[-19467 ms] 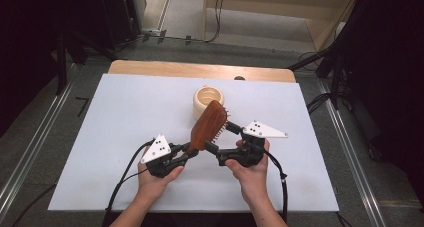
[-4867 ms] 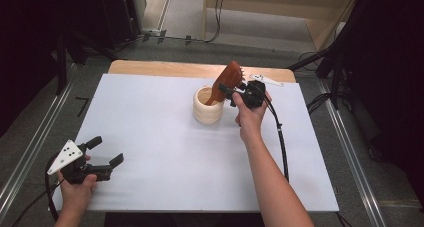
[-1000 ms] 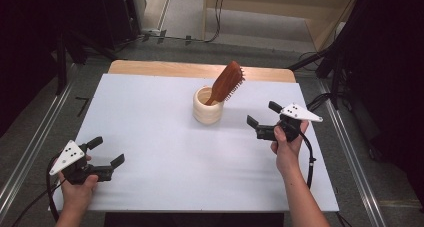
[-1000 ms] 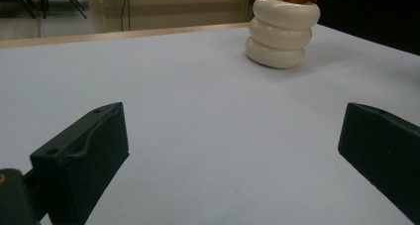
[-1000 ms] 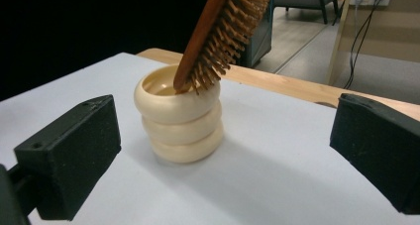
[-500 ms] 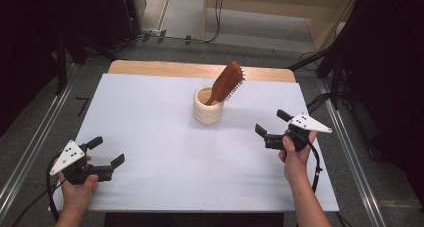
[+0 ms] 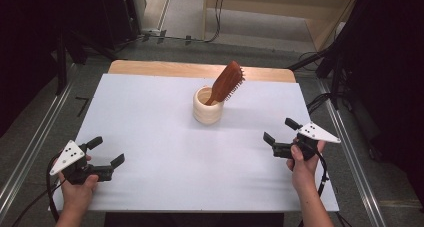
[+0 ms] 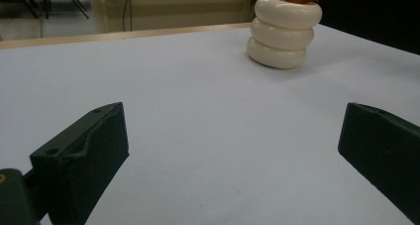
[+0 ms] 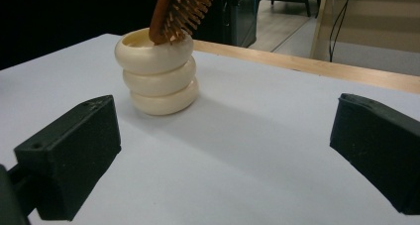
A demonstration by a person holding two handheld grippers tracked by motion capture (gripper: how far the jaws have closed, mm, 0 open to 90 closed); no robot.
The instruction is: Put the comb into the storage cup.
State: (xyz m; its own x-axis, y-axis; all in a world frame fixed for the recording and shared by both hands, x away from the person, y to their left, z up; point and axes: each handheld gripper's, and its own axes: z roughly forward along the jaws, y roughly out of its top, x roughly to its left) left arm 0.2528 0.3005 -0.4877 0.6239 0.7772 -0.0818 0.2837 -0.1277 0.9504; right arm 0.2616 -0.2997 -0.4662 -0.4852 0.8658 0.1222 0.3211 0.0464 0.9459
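**Brush parked in the cup**

The hairbrush leans handle-down in the ringed cup. Left gripper and right gripper, both well clear of the cup, hold their jaws apart. The top-heavy brush could tip the cup if knocked.

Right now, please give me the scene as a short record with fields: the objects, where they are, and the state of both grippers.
surface: white table top
holder: cream ribbed three-ring cup, upright, near the far middle
tool: brown wooden hairbrush, handle down in the cup, head leaning right, bristles right
left gripper: open, holds nothing, near left corner
right gripper: open, holds nothing, near right edge
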